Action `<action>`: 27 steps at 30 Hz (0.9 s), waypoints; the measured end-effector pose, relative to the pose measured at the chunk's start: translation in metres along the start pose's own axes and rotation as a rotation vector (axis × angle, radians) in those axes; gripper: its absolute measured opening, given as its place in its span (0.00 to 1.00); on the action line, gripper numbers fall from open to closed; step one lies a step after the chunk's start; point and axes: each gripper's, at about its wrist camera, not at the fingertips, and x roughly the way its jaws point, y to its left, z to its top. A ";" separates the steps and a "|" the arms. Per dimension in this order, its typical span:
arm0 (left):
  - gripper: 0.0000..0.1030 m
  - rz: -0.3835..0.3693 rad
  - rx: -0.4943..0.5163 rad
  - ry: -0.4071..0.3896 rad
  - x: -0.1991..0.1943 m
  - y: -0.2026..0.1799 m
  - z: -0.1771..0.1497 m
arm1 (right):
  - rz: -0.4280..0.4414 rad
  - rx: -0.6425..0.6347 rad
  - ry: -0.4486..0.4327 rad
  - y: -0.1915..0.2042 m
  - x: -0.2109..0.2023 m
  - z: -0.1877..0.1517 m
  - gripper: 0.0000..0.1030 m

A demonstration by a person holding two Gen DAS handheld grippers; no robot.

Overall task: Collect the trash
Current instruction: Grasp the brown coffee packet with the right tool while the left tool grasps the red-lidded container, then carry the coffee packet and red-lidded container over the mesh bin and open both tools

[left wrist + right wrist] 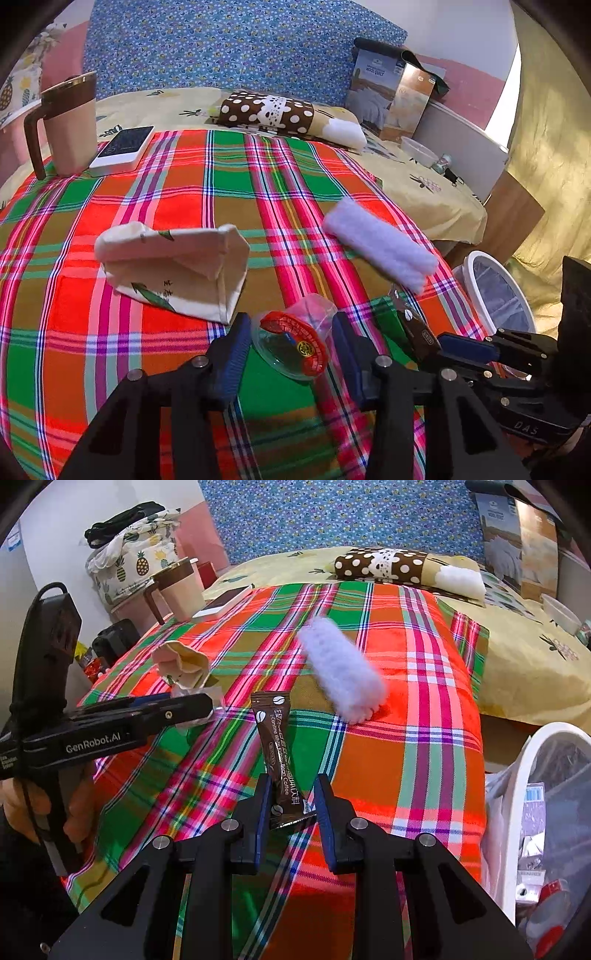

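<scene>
got the left gripper (290, 323) parked around a crumpled clear plastic cup with a red printed lid (295, 350) on the red-and-green plaid cloth (184, 184), pads right at its sides; can't tell if actually squeezing. could easily crush it or pop it out sideways, being thin slippery plastic. further right, have the right gripper (292, 779) clamped narrow on the bottom end of a brown coffee stick sachet (273, 738), sticking up. might flop or slide free with such a small bite. far right, need to clear the rim of the white lined trash bin (517, 775) or risk dropping short.
</scene>
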 end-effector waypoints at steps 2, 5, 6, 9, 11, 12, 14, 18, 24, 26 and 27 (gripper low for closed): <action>0.44 0.004 -0.003 -0.005 -0.003 -0.002 -0.002 | -0.001 0.006 -0.006 -0.001 -0.002 -0.001 0.25; 0.44 0.010 -0.009 -0.018 -0.010 -0.003 -0.005 | -0.004 0.012 -0.016 -0.001 -0.006 -0.002 0.25; 0.44 0.010 -0.009 -0.022 -0.013 -0.004 -0.007 | -0.005 0.016 -0.020 -0.001 -0.007 -0.002 0.25; 0.44 0.013 -0.005 -0.034 -0.022 -0.009 -0.012 | -0.011 0.020 -0.032 0.000 -0.013 -0.005 0.25; 0.44 0.015 -0.001 -0.043 -0.028 -0.013 -0.014 | -0.018 0.026 -0.044 0.000 -0.018 -0.007 0.25; 0.44 0.013 0.001 -0.046 -0.031 -0.014 -0.015 | -0.022 0.029 -0.049 -0.001 -0.020 -0.008 0.25; 0.44 0.016 0.007 -0.051 -0.036 -0.019 -0.016 | -0.031 0.038 -0.061 -0.001 -0.026 -0.010 0.25; 0.44 0.024 0.033 -0.061 -0.046 -0.038 -0.020 | -0.051 0.060 -0.089 -0.006 -0.039 -0.014 0.25; 0.44 0.004 0.077 -0.077 -0.056 -0.067 -0.021 | -0.082 0.087 -0.125 -0.011 -0.054 -0.019 0.25; 0.44 -0.004 0.088 -0.080 -0.058 -0.074 -0.021 | -0.094 0.098 -0.135 -0.015 -0.058 -0.021 0.25; 0.44 -0.009 0.095 -0.082 -0.058 -0.079 -0.021 | -0.101 0.104 -0.140 -0.017 -0.061 -0.022 0.25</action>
